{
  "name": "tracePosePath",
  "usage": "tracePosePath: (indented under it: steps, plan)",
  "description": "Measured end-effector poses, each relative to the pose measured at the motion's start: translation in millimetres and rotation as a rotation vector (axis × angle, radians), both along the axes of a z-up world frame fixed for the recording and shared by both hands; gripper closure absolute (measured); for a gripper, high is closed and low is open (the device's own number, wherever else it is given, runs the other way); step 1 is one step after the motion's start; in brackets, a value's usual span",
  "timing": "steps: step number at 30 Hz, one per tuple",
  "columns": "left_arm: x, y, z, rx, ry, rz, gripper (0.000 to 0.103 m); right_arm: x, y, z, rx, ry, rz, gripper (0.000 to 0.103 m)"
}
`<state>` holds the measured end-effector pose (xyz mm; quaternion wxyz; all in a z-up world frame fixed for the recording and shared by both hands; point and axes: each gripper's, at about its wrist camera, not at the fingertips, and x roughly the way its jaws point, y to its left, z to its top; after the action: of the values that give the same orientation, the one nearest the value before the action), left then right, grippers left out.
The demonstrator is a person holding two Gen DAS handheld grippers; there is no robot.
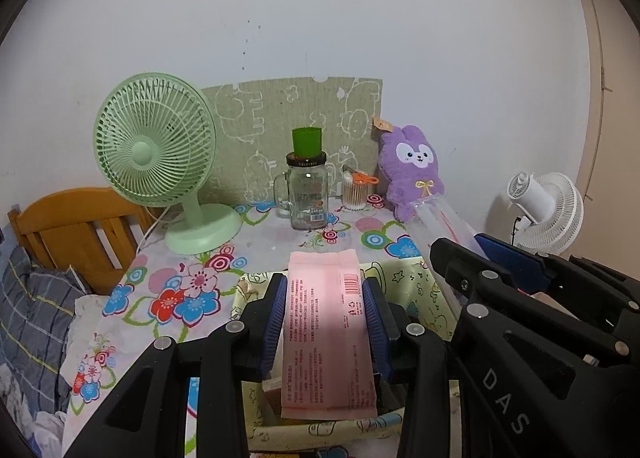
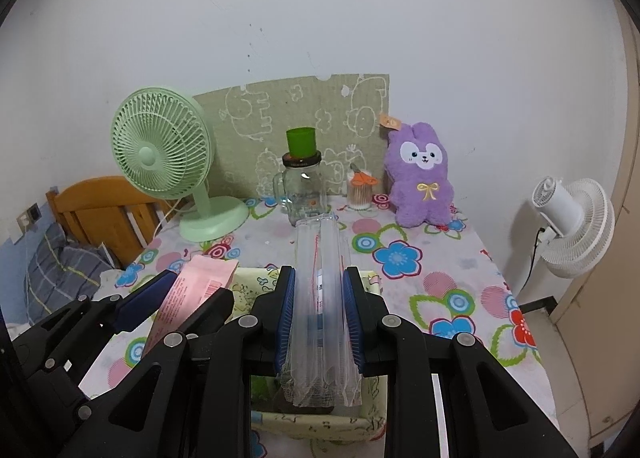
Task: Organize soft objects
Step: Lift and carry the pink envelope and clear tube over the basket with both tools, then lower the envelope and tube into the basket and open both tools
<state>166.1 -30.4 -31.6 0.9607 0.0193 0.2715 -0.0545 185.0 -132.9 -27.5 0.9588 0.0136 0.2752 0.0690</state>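
Left wrist view: left gripper (image 1: 325,322) clamps the pink packet (image 1: 326,338) above the storage box (image 1: 424,294); right gripper (image 2: 319,322) clamps the clear packet (image 2: 322,298) over that box too, probably staged for dropping in.

Pink pack (image 1: 326,332): flat, printed text and barcode, clamped between left gripper (image 1: 326,328) pads, tilted up over yellow cartoon-print box (image 1: 416,290).
Clear pack (image 2: 322,310): long, see-through, red line along it, squeezed between right gripper (image 2: 319,318) pads, above same box.
Purple plush (image 2: 420,174): upright at surface rear, against wall.
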Motion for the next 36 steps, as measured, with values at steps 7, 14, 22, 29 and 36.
tracePosePath:
  steps: [7,14,22,29,36]
  plan:
    - [22,-1,-17,-0.009,0.042,0.01,0.064,21,-3,-16,0.014,0.028,-0.019,0.075]
    - [37,0,-31,-0.019,0.065,0.012,0.063,38,-4,-33,0.034,0.06,-0.008,0.075]
    - [43,-1,-41,0.037,0.104,0.038,0.04,47,-1,-47,0.043,0.087,0.018,0.075]
    - [46,7,-44,0.028,0.14,0.044,0.029,51,6,-50,0.068,0.074,0.086,0.075]
    - [49,11,-49,0.041,0.163,0.072,0.029,59,13,-55,0.066,0.077,0.122,0.074]
